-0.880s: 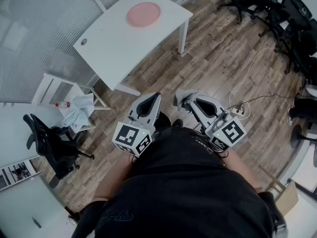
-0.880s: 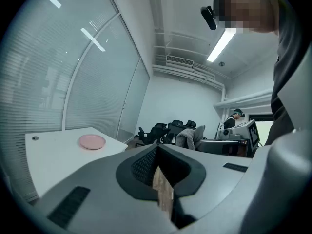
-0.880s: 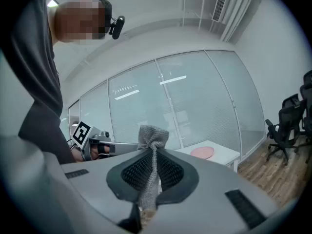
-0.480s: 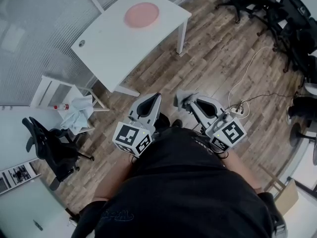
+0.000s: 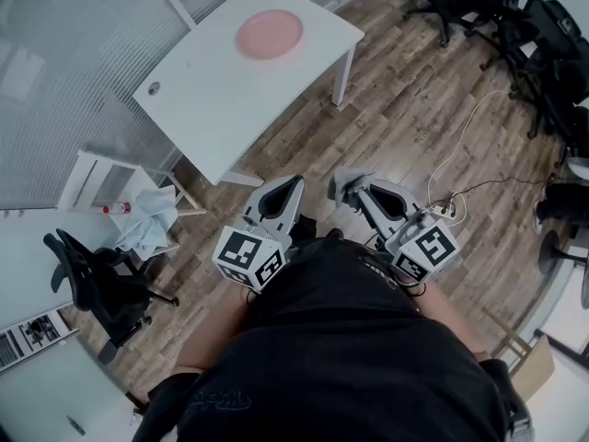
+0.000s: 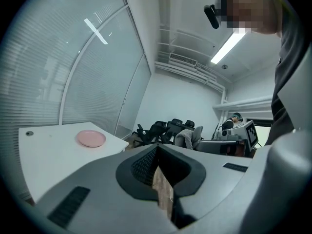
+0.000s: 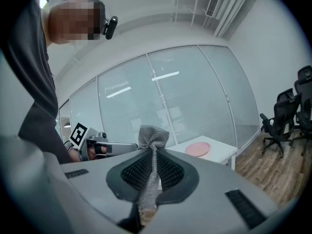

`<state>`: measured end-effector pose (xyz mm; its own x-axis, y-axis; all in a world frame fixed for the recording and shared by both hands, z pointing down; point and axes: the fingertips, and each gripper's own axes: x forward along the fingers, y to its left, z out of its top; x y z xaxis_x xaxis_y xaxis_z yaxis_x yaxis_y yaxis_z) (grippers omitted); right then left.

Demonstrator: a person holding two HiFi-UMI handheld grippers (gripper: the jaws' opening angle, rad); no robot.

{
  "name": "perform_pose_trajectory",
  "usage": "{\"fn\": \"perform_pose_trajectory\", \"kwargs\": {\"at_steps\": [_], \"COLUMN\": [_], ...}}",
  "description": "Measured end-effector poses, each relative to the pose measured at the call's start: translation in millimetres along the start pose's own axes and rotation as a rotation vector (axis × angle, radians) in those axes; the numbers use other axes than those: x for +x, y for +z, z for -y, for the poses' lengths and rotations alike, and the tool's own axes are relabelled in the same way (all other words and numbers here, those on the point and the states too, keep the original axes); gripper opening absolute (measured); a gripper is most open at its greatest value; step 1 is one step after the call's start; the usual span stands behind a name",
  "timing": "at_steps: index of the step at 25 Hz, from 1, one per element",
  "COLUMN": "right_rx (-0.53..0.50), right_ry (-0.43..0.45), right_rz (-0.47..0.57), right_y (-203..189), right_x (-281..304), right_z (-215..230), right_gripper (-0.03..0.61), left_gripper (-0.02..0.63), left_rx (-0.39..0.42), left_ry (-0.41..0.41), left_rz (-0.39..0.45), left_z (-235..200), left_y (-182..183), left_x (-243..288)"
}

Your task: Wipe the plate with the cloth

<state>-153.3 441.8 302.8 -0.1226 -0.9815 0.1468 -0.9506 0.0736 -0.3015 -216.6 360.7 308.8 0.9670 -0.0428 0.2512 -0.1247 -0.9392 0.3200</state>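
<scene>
Though faint overhead, cloth [image 7: 153,136] in claw [image 7: 152,152]

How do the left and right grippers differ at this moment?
The right gripper is shut on a grey cloth; the left gripper is shut on nothing. In the left gripper's view the pink plate sits left of its jaws; in the right gripper's, right. Both are held short of the table.

Rough knitted grey cloth [image 7: 153,141], smooth matt plate [image 5: 269,34], wood-plank floor [image 5: 405,109]
</scene>
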Motion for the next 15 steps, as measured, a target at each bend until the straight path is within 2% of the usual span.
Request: {"fn": "perform_pose_trajectory", "kwargs": {"at_steps": [5, 15], "right_rx": [0.016, 0.016], "right_ry": [-0.024, -0.036], "right_rz": [-0.010, -0.009], "right_y": [8.2, 35.8], "right_x": [49.3, 141.3], "right_z": [16.4, 21.3], "right_gripper": [0.035, 0.035], "left_gripper": [0.015, 0.015], "left_rx": [0.009, 0.024], "left_ry": [-0.016, -0.055], "left_rz": [0.005, -0.001], "left_z": [-43.4, -126.2], "left_y": [19.4, 63.3], "left_x": [9.6, 19.6]}}
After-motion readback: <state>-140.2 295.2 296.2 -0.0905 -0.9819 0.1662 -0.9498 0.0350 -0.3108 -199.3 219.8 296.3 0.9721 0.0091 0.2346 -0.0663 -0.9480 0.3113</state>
